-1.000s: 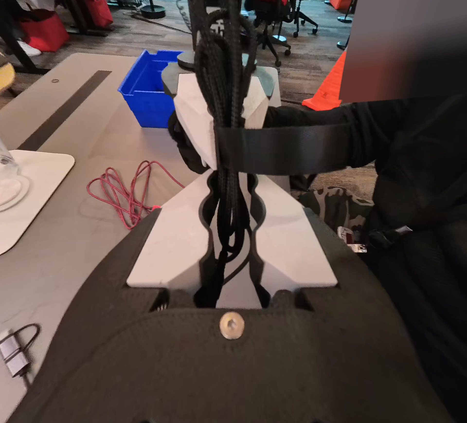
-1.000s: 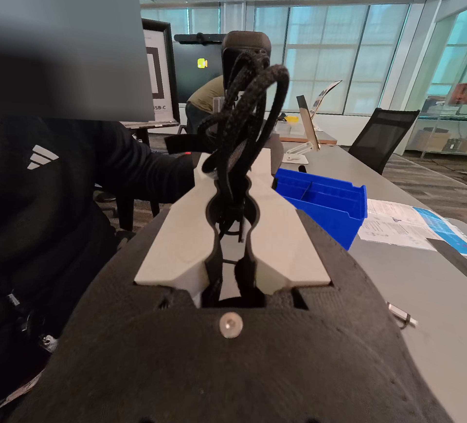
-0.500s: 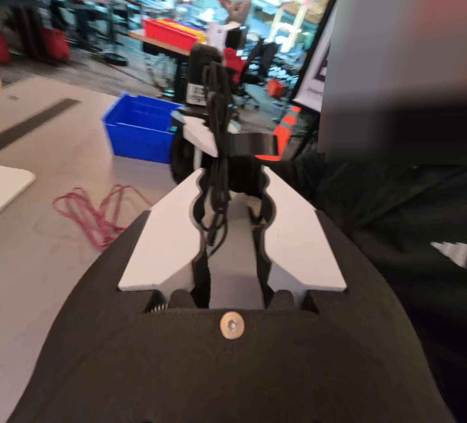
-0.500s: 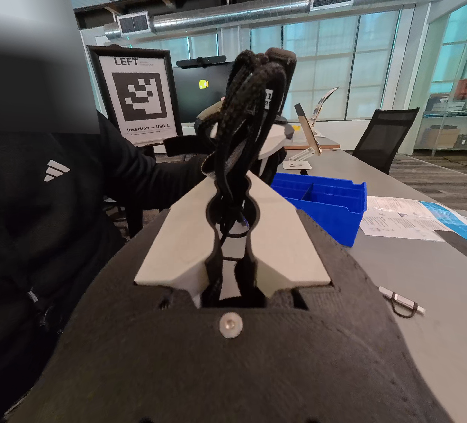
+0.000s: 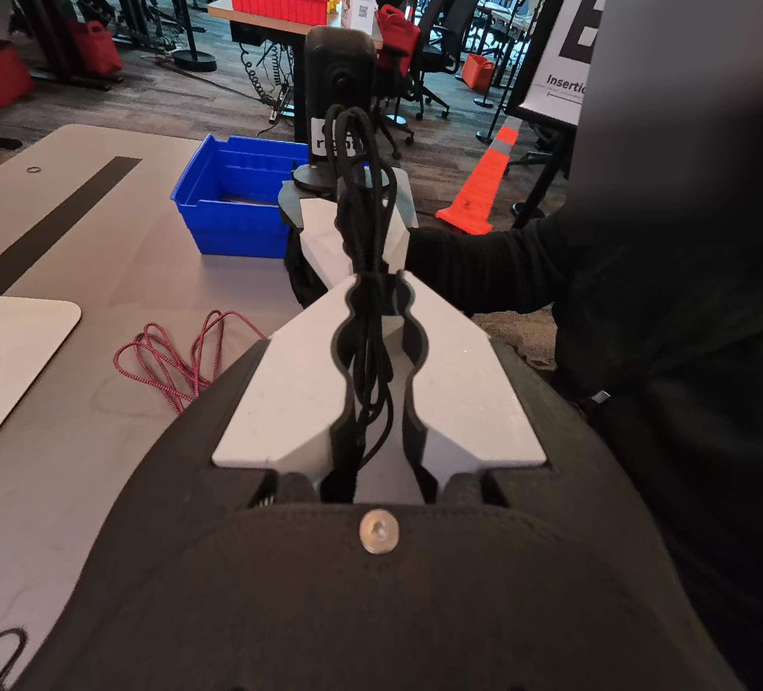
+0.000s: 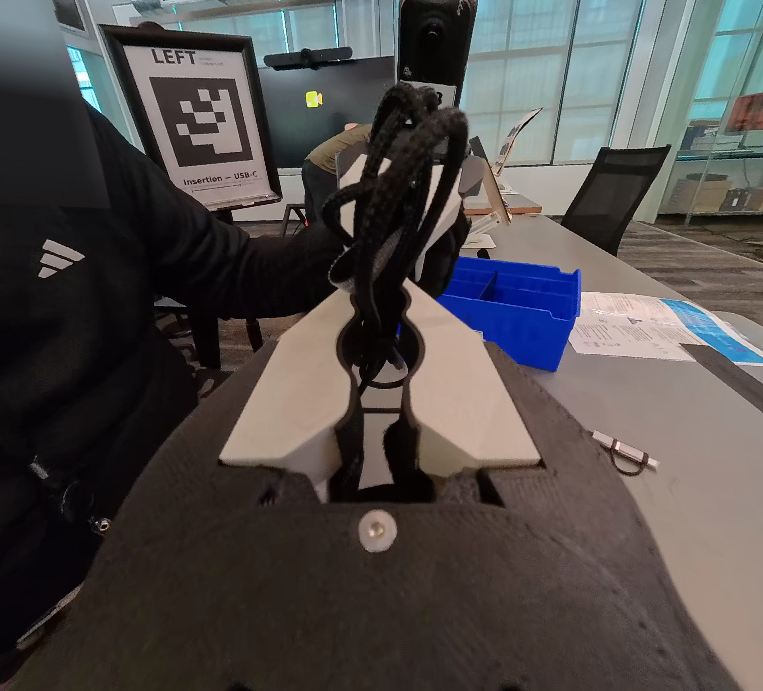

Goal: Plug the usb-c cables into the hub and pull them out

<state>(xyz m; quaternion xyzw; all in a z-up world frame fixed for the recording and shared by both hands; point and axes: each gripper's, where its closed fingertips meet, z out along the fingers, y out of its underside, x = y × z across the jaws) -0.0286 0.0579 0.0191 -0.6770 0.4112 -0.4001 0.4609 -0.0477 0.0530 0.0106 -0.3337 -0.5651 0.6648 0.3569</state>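
Observation:
A bundle of black braided cable (image 5: 365,340) runs between my two grippers, which face each other above the table edge. My left gripper (image 5: 380,283) is shut on one end of the bundle, and the cable fills the gap at its tips. My right gripper (image 6: 377,293) is shut on the other end of the bundle (image 6: 396,183), whose loops stick up in front of the left gripper's white fingers (image 6: 444,200). A black strap loop (image 6: 340,274) hangs at the bundle's side. A red braided cable (image 5: 177,361) lies loose on the table. No hub is clearly in view.
A blue bin (image 5: 231,200) stands on the grey table (image 5: 124,278) behind the grippers and also shows in the right wrist view (image 6: 516,312). A small silver adapter with a black loop (image 6: 623,454) and papers (image 6: 636,328) lie to the right. A white pad (image 5: 29,340) lies at the left. The person's black sleeve (image 5: 495,266) is close by. Left and right tips are no more than a few centimetres apart.
The black strap, stretched out sideways a second ago, no longer is. My left gripper opened half a second ago and has closed on the bundle again. My right gripper stayed shut.

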